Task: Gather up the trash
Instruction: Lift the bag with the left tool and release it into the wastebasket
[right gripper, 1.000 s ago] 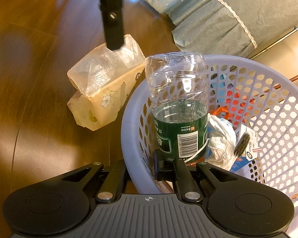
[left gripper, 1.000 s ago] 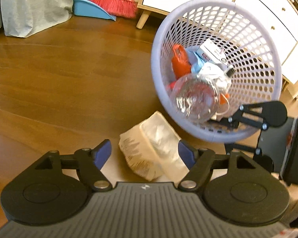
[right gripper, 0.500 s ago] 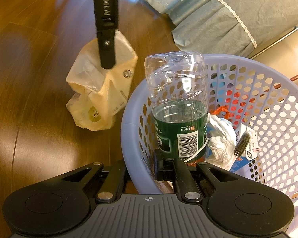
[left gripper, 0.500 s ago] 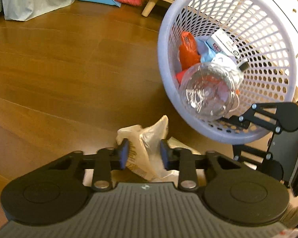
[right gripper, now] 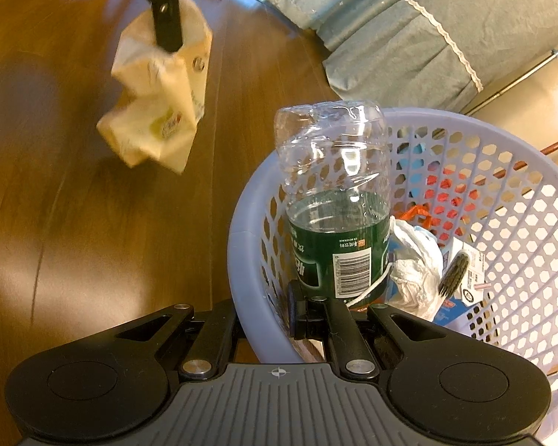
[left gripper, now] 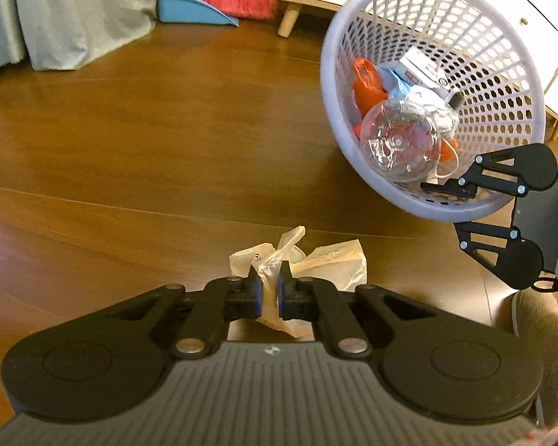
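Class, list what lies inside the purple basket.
In the basket: a clear bottle, an orange wrapper, a white bag and a small carton. Anything beneath them is covered.

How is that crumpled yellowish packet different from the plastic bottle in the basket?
The tissue packet is soft, opaque and crumpled; the plastic bottle is clear and rigid, with a dark green label. The packet hangs pinched in the left gripper outside the lavender basket; the bottle stands inside it, at the rim the right gripper clamps. Both look like trash.
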The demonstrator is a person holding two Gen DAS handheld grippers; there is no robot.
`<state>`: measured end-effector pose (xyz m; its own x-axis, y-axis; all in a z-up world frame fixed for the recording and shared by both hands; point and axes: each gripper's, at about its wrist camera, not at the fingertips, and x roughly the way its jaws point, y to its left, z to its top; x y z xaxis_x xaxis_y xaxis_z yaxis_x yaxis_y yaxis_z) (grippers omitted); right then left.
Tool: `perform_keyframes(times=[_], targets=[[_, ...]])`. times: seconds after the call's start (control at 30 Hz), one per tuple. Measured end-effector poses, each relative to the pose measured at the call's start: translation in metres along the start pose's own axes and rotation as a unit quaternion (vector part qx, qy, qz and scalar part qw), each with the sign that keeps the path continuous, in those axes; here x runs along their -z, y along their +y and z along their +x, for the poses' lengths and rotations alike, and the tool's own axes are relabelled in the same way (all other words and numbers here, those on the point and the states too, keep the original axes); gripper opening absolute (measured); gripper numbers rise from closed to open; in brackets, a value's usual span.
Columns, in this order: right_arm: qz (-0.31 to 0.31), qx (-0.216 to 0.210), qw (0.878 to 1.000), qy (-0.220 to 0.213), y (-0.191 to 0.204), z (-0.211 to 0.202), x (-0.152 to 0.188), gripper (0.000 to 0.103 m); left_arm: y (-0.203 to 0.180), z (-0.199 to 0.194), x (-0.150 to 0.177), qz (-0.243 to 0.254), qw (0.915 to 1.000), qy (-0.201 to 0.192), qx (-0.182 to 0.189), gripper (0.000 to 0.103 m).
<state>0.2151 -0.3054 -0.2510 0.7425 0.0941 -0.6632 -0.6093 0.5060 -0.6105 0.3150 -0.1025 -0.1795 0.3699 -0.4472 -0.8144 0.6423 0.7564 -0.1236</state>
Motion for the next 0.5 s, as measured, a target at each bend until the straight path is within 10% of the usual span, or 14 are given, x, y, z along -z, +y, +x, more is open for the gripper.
perform_keyframes(times=[0.5], targets=[[-0.036,-0.060,0.996,-0.051,0.032,-0.026,-0.042,0.004,0.017,-0.093,-0.001,-0.021,0.9979,-0.050,-0.036,0.004]])
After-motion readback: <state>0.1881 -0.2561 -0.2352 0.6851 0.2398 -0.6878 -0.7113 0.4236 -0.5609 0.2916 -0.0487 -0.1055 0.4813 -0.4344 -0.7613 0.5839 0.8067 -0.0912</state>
